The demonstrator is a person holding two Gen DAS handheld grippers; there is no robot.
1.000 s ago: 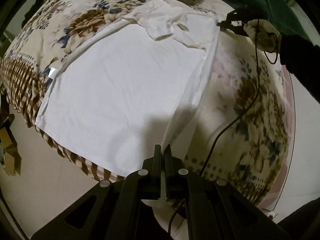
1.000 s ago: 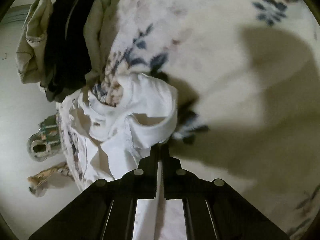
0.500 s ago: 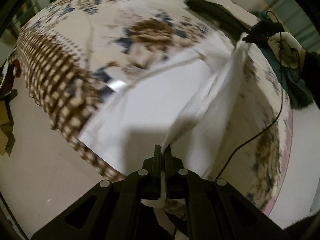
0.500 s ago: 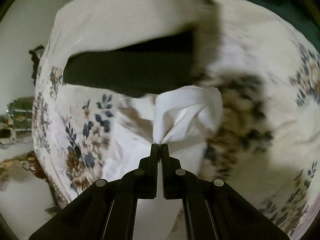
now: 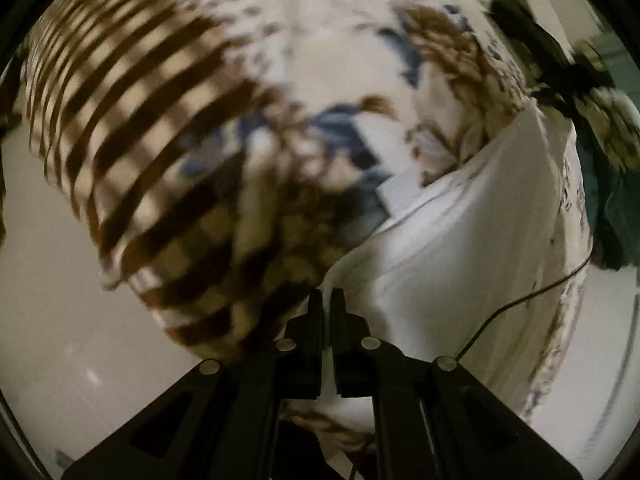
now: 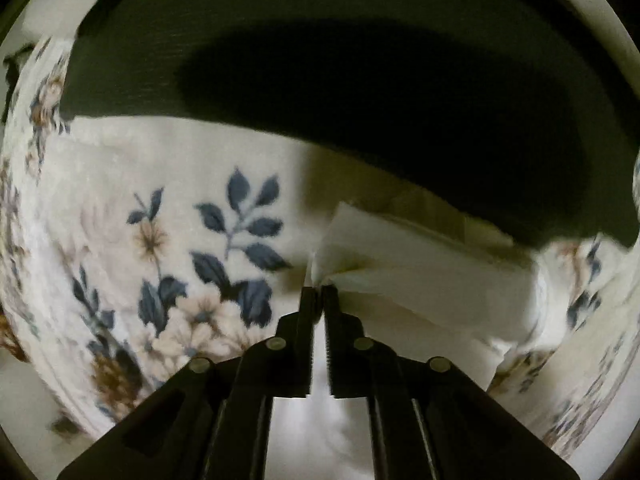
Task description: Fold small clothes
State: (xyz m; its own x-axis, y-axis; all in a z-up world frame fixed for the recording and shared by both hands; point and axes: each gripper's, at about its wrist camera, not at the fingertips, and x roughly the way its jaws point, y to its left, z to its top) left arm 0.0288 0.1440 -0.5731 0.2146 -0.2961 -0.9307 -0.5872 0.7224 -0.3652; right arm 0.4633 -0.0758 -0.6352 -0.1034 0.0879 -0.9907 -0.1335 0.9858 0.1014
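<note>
A white T-shirt (image 5: 460, 240) lies on a floral blanket (image 5: 304, 80) over a bed. My left gripper (image 5: 326, 294) is shut on the shirt's lower edge near the bed's checked border. The shirt stretches away to the upper right, where my right gripper (image 5: 560, 76) and the gloved hand show, blurred. In the right wrist view my right gripper (image 6: 318, 292) is shut on a bunched corner of the white shirt (image 6: 420, 276), held just above the floral blanket (image 6: 160, 220).
A dark folded garment (image 6: 360, 100) lies on the blanket just beyond my right gripper. A black cable (image 5: 520, 300) runs across the bed's right side. The pale floor (image 5: 60, 320) lies to the left, below the bed's edge. Dark green cloth (image 5: 608, 216) lies at the far right.
Both grippers have swung leftward over the bed with the shirt's edge, carrying the right side across the shirt body. The views are motion-blurred.
</note>
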